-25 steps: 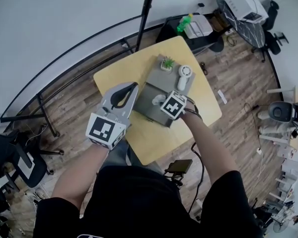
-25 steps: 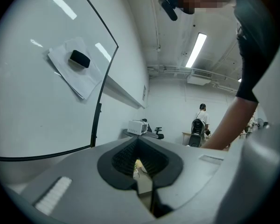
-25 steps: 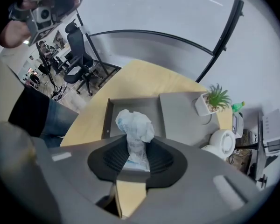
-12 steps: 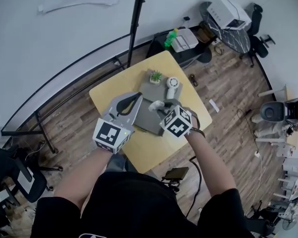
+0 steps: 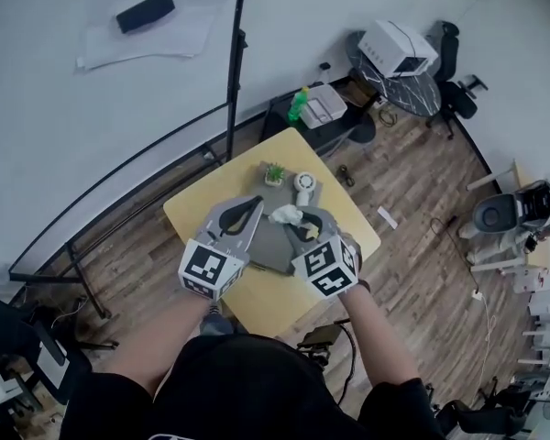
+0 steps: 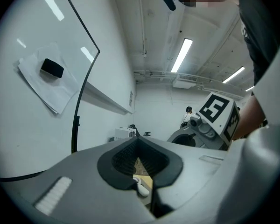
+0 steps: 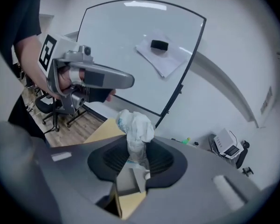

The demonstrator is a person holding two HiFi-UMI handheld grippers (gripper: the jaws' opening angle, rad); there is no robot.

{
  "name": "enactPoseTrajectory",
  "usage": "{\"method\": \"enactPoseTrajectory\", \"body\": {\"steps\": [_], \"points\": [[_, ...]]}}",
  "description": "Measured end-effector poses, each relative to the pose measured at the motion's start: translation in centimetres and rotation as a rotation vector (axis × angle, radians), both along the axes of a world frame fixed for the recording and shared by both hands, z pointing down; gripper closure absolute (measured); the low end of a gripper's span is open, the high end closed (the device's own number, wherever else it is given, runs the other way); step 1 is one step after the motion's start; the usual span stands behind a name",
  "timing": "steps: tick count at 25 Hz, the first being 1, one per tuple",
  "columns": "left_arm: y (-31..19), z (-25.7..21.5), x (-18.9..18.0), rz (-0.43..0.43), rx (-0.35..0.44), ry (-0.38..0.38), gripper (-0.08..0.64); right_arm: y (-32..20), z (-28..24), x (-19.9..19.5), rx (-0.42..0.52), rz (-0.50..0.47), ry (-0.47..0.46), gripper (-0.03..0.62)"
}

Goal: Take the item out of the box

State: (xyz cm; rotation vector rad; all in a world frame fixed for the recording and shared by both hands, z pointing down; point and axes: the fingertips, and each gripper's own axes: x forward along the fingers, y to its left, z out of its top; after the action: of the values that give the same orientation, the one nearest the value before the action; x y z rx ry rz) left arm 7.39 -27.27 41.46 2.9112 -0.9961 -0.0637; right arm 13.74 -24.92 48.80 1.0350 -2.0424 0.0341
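Left gripper [image 5: 255, 203] hovers by the grey box [image 5: 271, 242], jaws closed on nothing. Right gripper [image 7: 137, 149] has its jaws clamped on the crumpled white item [image 7: 136, 125], clear above the box. Removal looks nearly done; next move is probably to carry it sideways, lower it to bare worktop [image 5: 202, 211] and release

A yellow table [image 5: 268, 291] is standing on a wood-plank floor [image 5: 422, 191], with a large whiteboard [image 5: 64, 108] on a black frame running along behind it. Ceiling strip lights [image 6: 181, 55] are glowing above a white wall [image 6: 163, 106], while black office chairs [image 5: 454, 94] and a white printer [image 5: 396, 48] are crowding the far corner
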Motion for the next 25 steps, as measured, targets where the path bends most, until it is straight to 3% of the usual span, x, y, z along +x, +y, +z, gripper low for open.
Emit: {"method": "enactPoseTrajectory", "body": {"steps": [10,25], "points": [[0.1,-2.2,1.0,0.038,0.037,0.004,0.561,0.4,-8.3,0.9,0.253,0.158,-0.244,0.482],[1.8,-3.3,0.8,0.042,0.063,0.013,0.560,4.4,-12.4,5.4,0.554,0.338,-0.476,0.482]]}}
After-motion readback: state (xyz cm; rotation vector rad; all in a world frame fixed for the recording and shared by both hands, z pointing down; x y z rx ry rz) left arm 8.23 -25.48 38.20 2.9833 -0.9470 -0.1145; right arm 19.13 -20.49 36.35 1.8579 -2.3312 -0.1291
